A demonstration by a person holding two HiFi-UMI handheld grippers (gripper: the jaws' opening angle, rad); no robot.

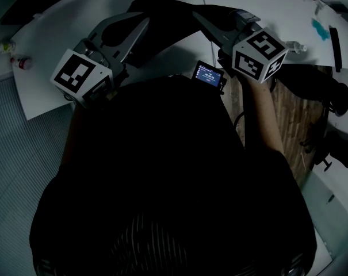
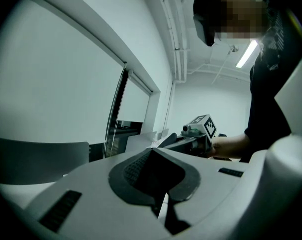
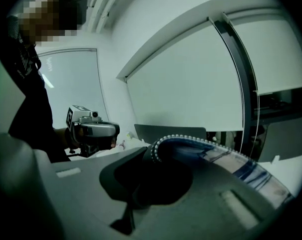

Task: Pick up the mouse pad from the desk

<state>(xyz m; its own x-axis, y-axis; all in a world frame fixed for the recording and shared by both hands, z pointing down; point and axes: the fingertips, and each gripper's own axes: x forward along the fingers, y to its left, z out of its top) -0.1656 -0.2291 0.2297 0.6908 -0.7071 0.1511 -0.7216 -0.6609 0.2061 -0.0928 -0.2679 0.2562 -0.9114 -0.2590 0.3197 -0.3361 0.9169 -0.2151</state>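
at the right gripper (image 3: 148,176), closed jaws clamp the mouse pad (image 3: 225,159).

- A white desk (image 1: 47,33) with a curved near edge carries everything.
- At its left end, a pale bottle (image 1: 6,46) lies close to a small red-marked item (image 1: 23,62).
- Toward the right end lie a teal scrap (image 1: 320,27), a dark stick (image 1: 335,46) that is perhaps a pen, and a small bottle (image 1: 297,48).
- A wood-grain surface (image 1: 294,125) adjoins the desk's right part, with dark gear (image 1: 335,94) on it.

Wooden board (image 1: 294,125), white window blind (image 3: 190,79), perhaps a small bottle (image 1: 23,62)
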